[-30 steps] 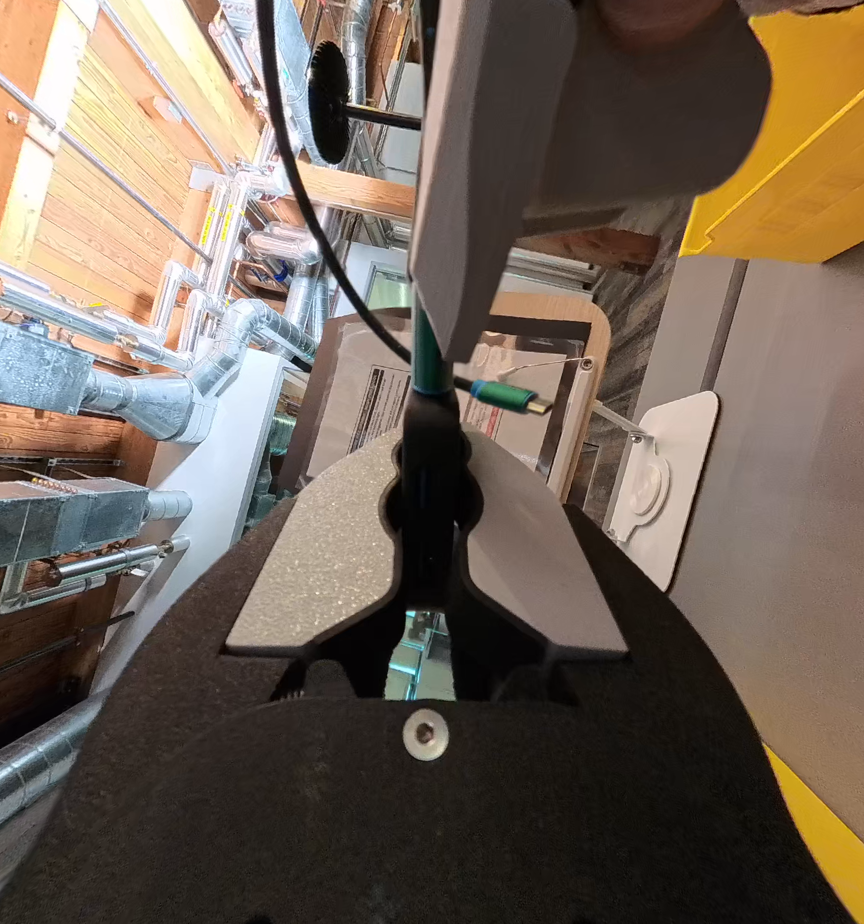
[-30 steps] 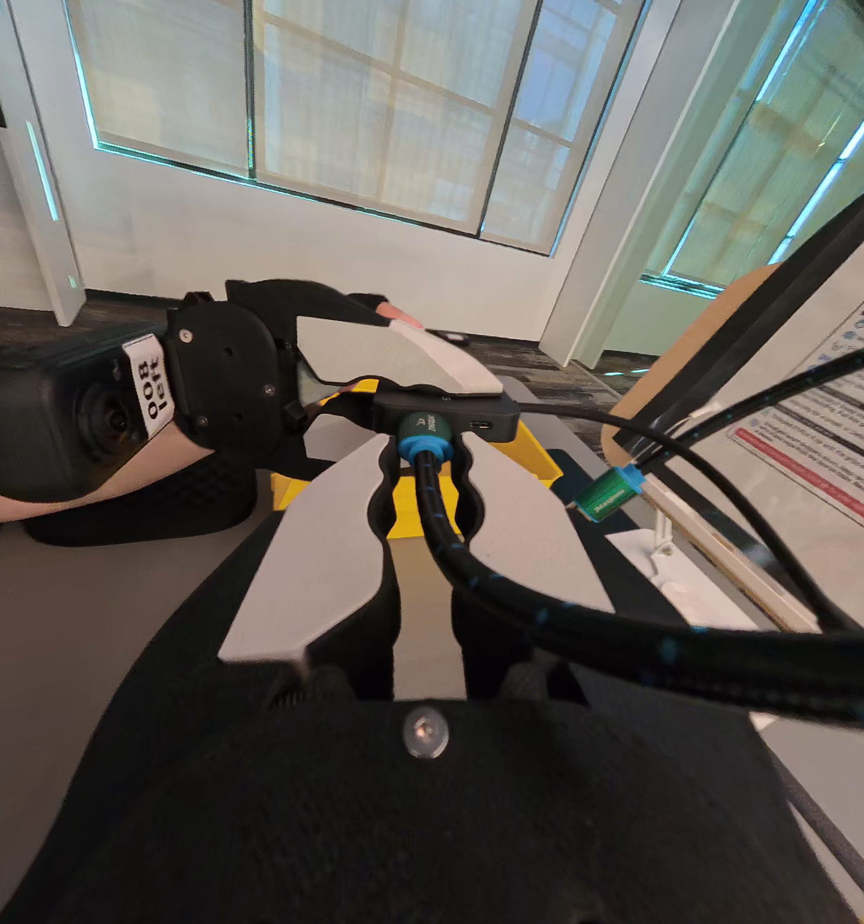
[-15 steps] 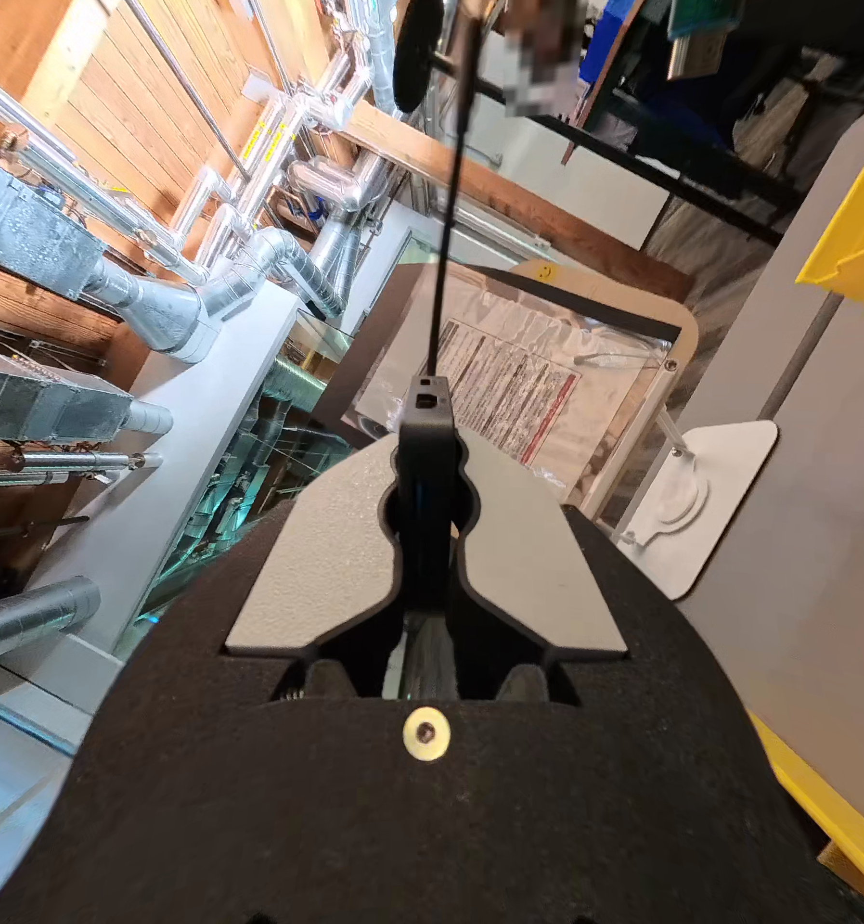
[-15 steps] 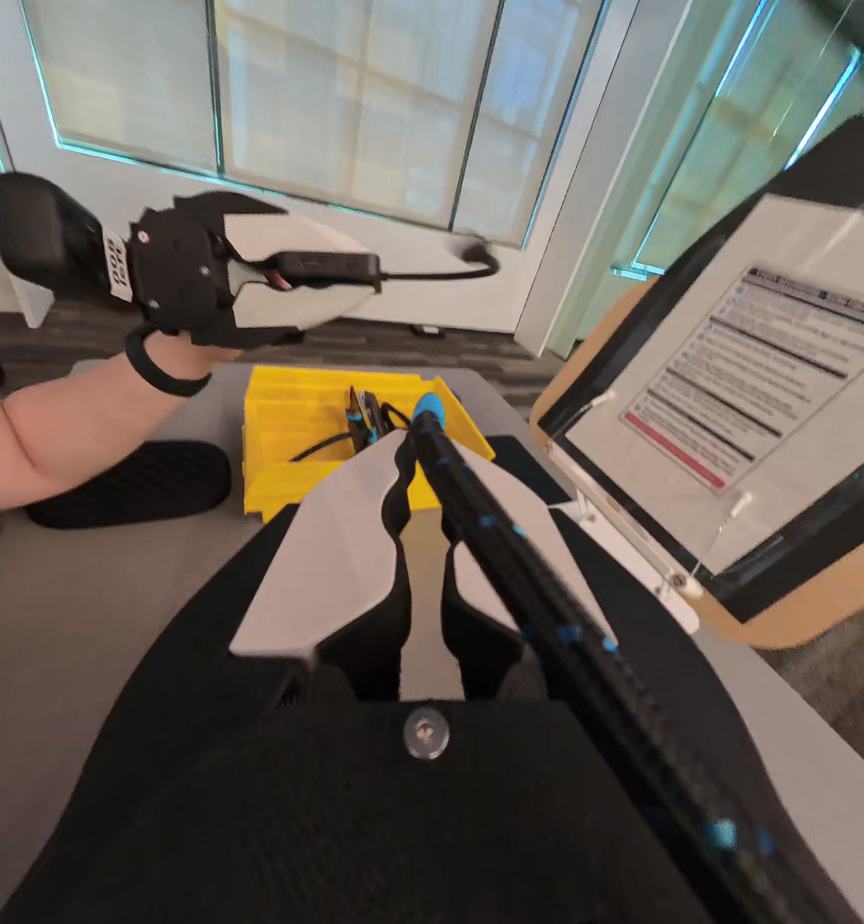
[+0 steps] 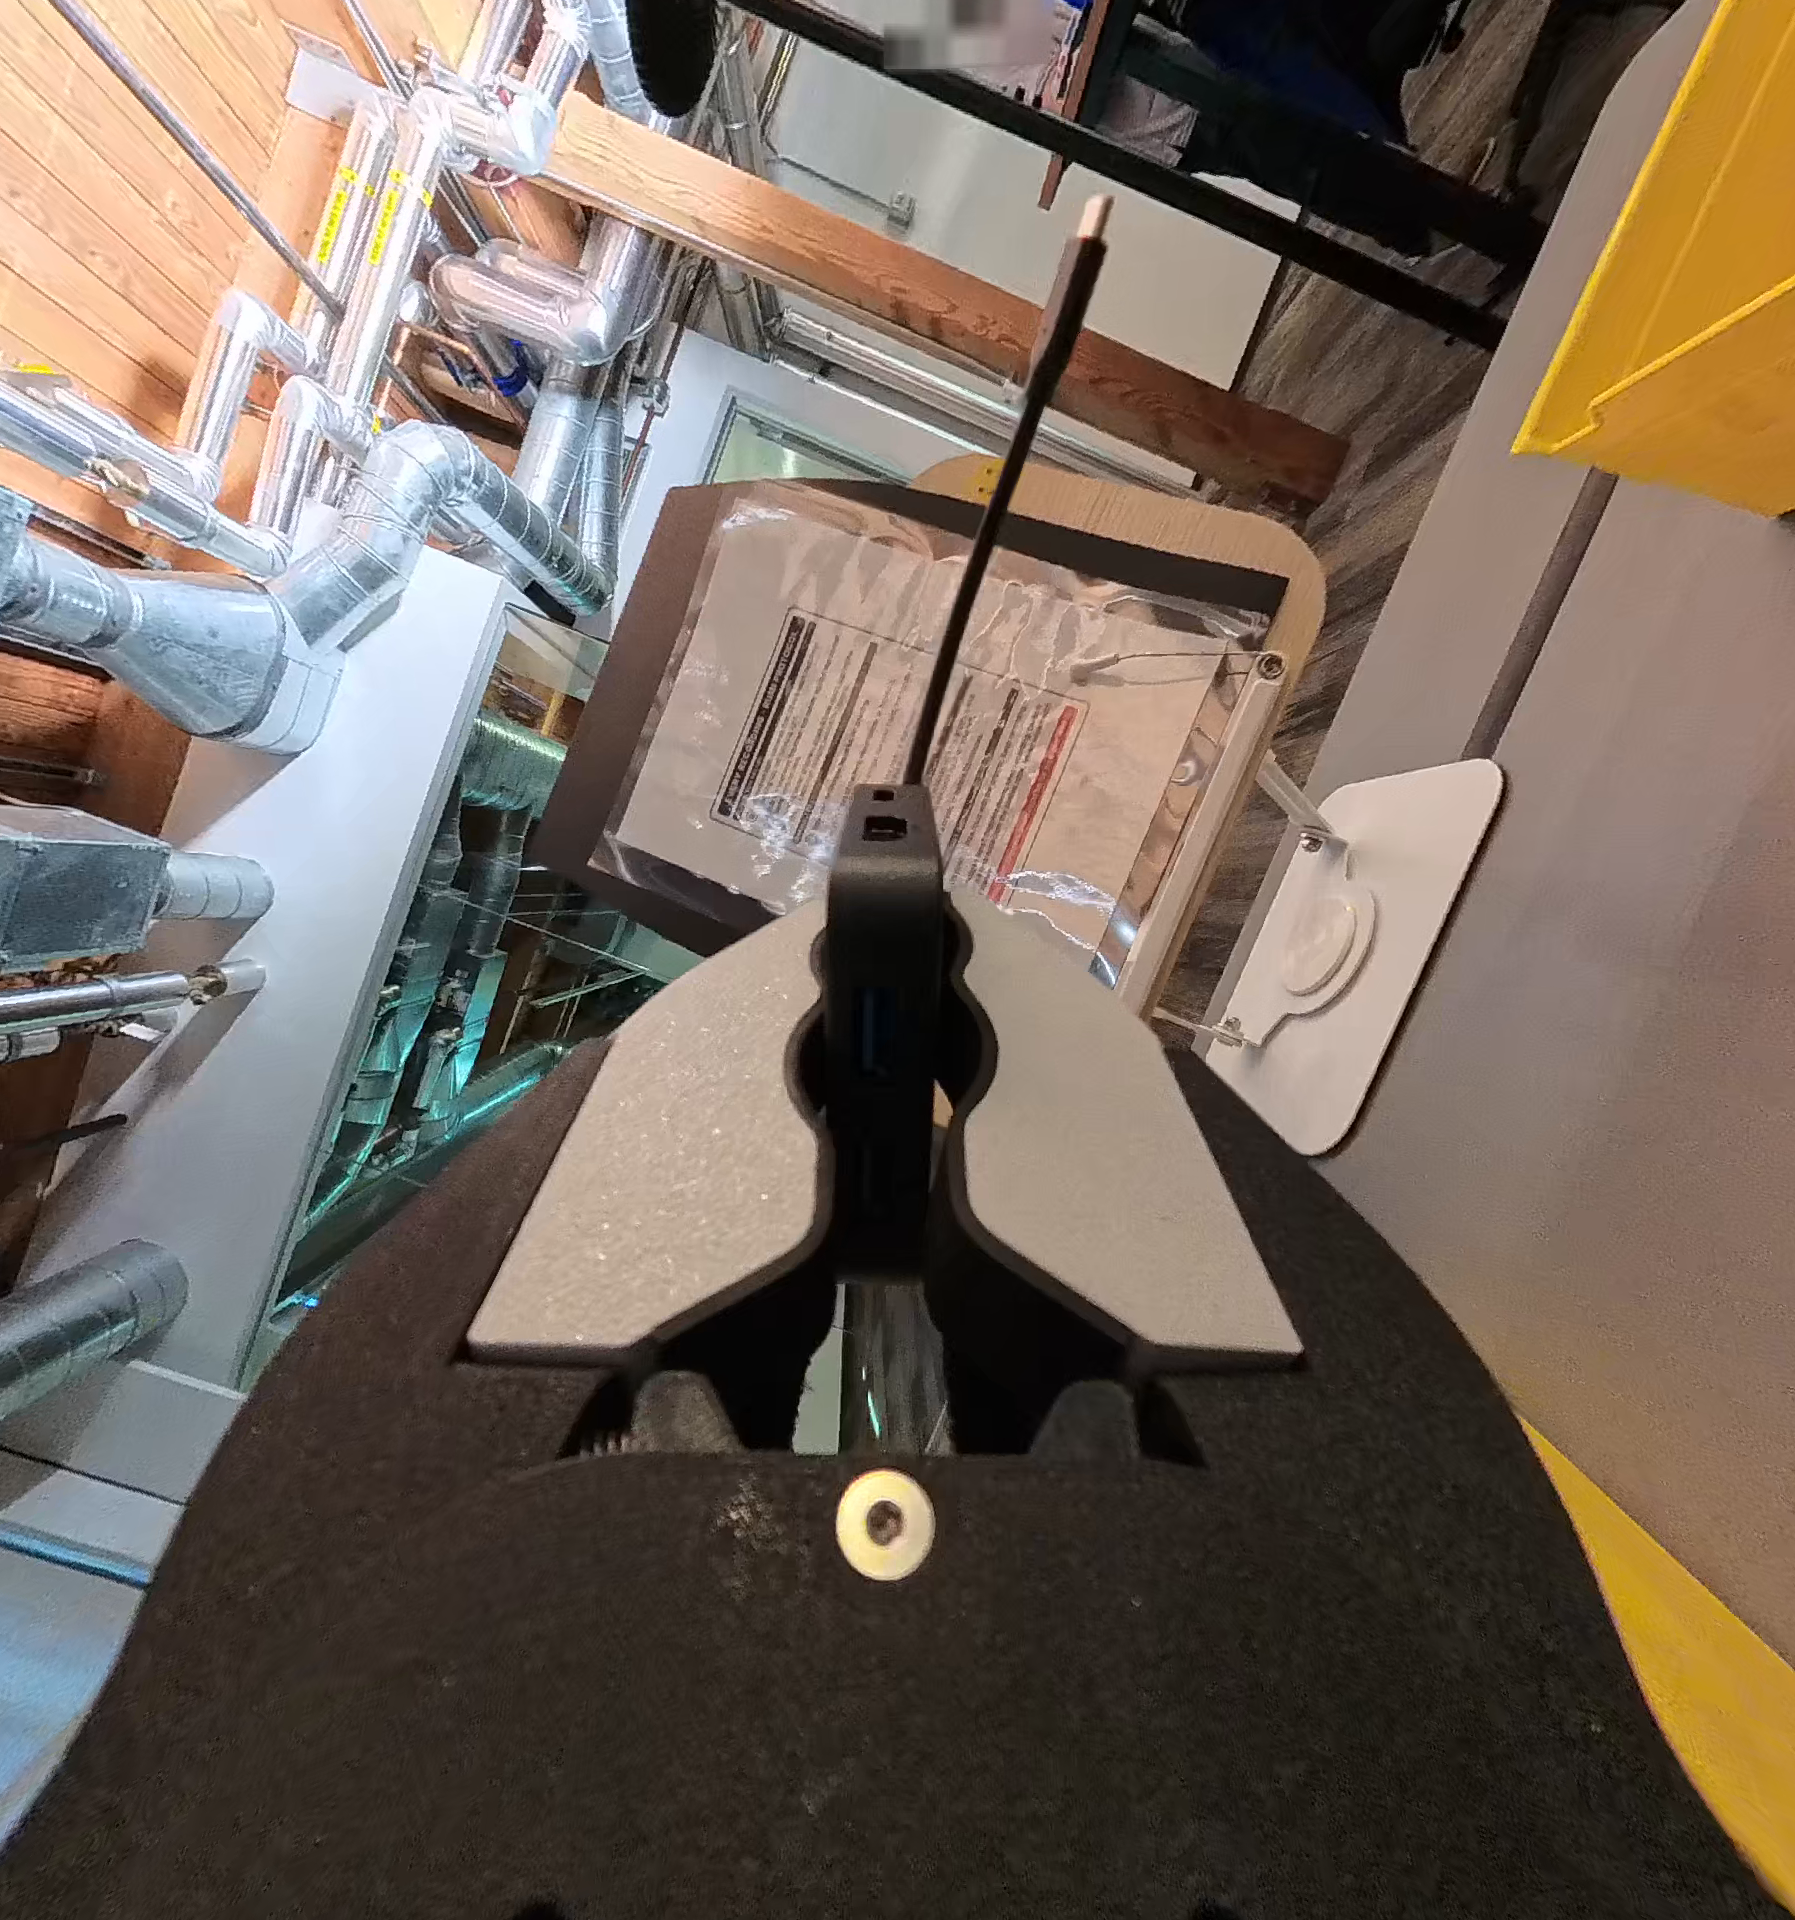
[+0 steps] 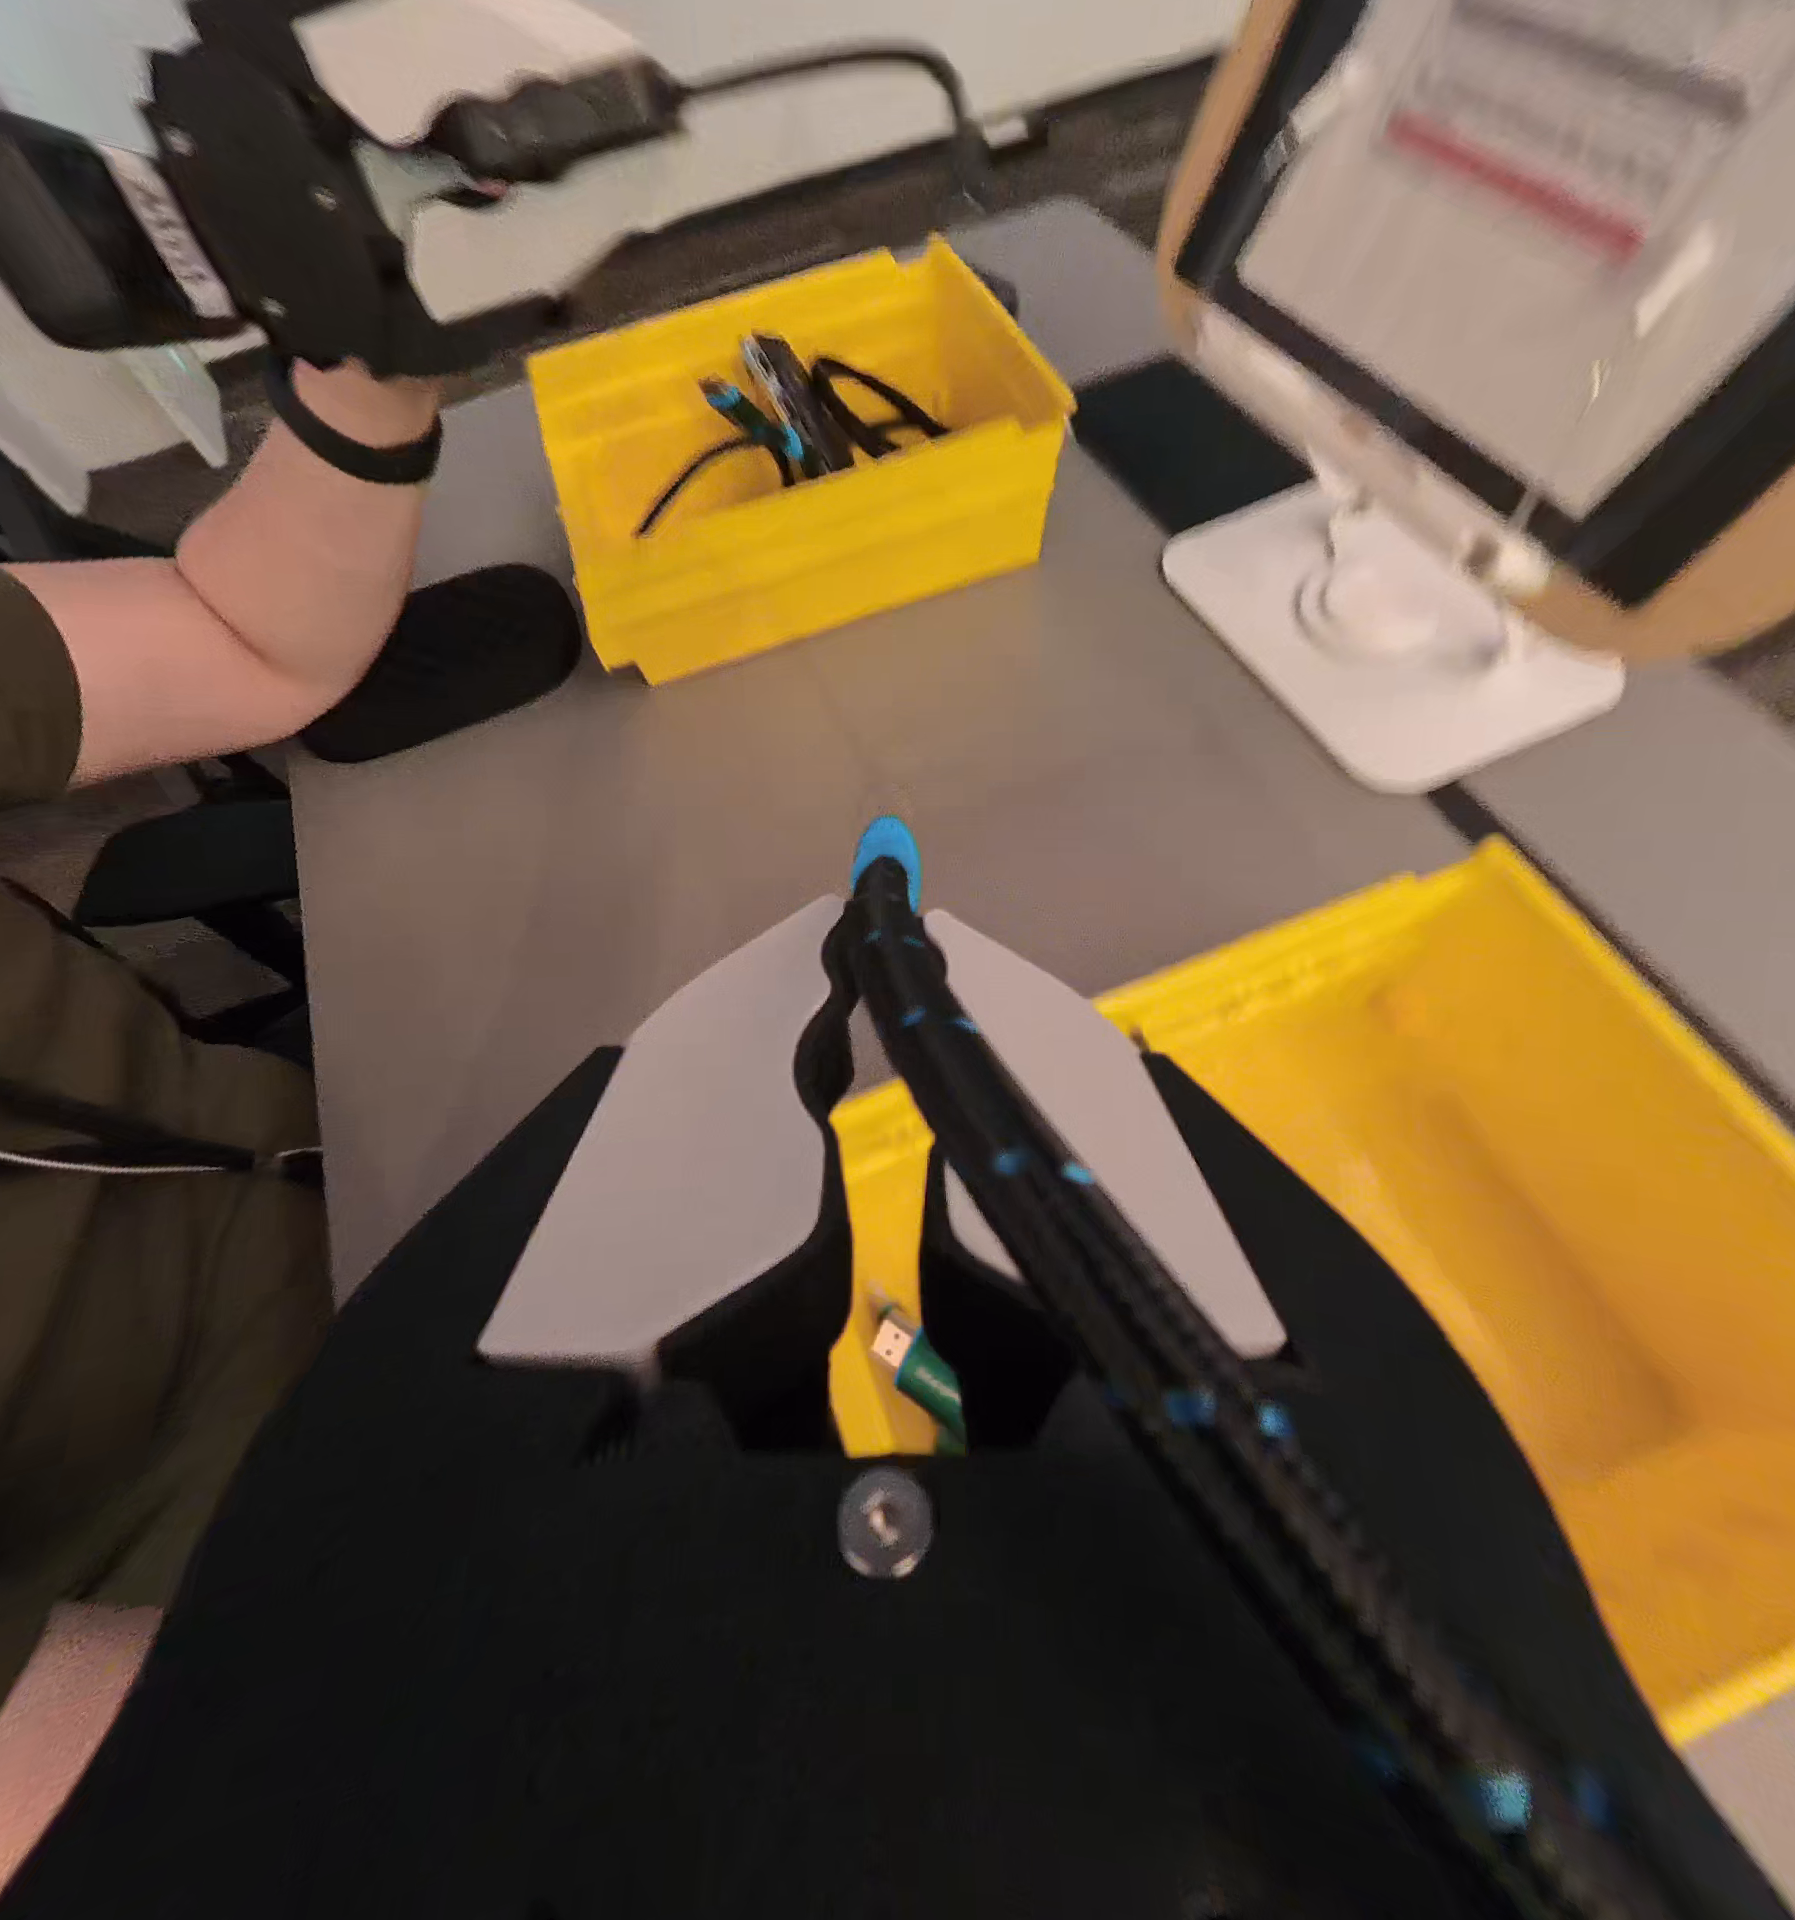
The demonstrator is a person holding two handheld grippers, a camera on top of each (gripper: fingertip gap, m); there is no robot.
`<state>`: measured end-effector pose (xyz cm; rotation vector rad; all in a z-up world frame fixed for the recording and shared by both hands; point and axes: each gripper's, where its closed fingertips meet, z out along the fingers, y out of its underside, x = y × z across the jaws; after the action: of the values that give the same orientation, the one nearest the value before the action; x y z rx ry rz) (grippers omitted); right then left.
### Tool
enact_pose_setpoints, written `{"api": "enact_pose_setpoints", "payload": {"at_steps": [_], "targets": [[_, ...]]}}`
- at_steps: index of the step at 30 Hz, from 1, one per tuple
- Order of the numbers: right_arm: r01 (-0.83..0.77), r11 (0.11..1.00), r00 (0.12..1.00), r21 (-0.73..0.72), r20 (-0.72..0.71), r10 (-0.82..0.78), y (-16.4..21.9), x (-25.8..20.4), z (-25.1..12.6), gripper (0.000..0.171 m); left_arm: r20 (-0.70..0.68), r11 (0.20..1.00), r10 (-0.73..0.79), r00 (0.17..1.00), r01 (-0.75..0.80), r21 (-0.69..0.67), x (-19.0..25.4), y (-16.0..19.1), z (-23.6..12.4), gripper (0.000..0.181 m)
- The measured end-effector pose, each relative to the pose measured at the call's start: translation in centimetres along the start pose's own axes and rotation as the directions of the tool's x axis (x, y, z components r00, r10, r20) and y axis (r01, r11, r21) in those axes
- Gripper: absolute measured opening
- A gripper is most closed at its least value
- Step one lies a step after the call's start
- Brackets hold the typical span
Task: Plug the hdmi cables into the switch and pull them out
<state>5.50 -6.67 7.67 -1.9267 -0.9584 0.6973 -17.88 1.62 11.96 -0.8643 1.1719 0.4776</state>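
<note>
My left gripper [image 5: 885,940] is shut on a black switch [image 5: 882,1023], held up in the air; its thin black lead [image 5: 986,540] sticks out ahead, ending in a bare plug. No cable is in the switch. My right gripper [image 6: 885,914] is shut on a black HDMI cable with blue flecks [image 6: 986,1132], just behind its blue collar [image 6: 885,847]. The cable runs back over the right finger. Its other end, a green plug [image 6: 919,1366], hangs below between the jaws over a yellow bin. The left gripper with the switch [image 6: 550,104] also shows at upper left in the right wrist view.
A grey table [image 6: 664,831] carries a yellow bin [image 6: 799,561] holding more cables at the back, a large yellow bin [image 6: 1495,1195] at the front right, and a framed sheet on a white stand [image 6: 1392,665] at the right. A person's arm [image 6: 238,613] lies at the left. Left tips to right tips: about 25 cm.
The HDMI cable came out of the switch. My right gripper drew back with it and tilted down over the table and the near bin. My left gripper lifted the switch up and away.
</note>
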Motion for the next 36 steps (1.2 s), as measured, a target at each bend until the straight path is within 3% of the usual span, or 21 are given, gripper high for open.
{"api": "enact_pose_setpoints", "payload": {"at_steps": [4,10,15,20,22,24,26,28,36], "targets": [[-0.191,0.976,0.974,-0.105,0.102,0.202,4.6,2.4,0.4,0.009,-0.015,1.0,0.016,1.0,-0.016,-0.008,0.7,-0.1,0.3,0.014],[-0.359,0.901,0.913,-0.244,0.109,0.393,8.8,5.2,3.4,0.006,-0.026,0.999,0.032,0.999,-0.032,-0.018,1.2,-0.2,0.4,0.014],[-0.394,0.825,0.882,-0.405,0.086,0.463,11.9,5.4,5.9,0.001,-0.033,0.999,0.041,0.999,-0.042,-0.015,1.6,-0.4,0.5,0.013],[-0.26,0.831,0.922,-0.492,0.128,0.365,12.4,4.1,4.8,0.001,-0.03,0.998,0.053,0.998,-0.053,-0.016,1.6,-0.4,0.5,0.014],[-0.199,0.891,0.969,-0.408,0.05,0.24,10.8,5.2,3.2,0.001,-0.025,0.999,0.05,0.998,-0.051,-0.016,1.4,-0.3,0.4,0.014],[-0.155,0.952,0.976,-0.265,-0.188,0.107,8.6,8.8,0.8,0.006,-0.021,0.999,0.047,0.999,-0.047,-0.012,1.2,-0.4,0.3,0.014],[-0.134,0.978,0.884,-0.16,-0.466,0.045,7.4,13.1,-2.5,0.014,-0.02,0.999,0.048,0.999,-0.048,-0.01,1.1,-0.5,0.3,0.014],[-0.113,0.98,0.79,-0.161,-0.613,-0.009,8.1,16.0,-4.9,0.022,-0.025,0.999,0.048,0.999,-0.048,-0.009,1.3,-0.6,0.3,0.014],[-0.202,0.882,0.805,-0.425,-0.585,-0.098,14.4,18.6,-2.1,0.02,-0.048,0.996,0.089,0.995,-0.09,-0.018,2.5,-0.8,0.7,0.014]]}}
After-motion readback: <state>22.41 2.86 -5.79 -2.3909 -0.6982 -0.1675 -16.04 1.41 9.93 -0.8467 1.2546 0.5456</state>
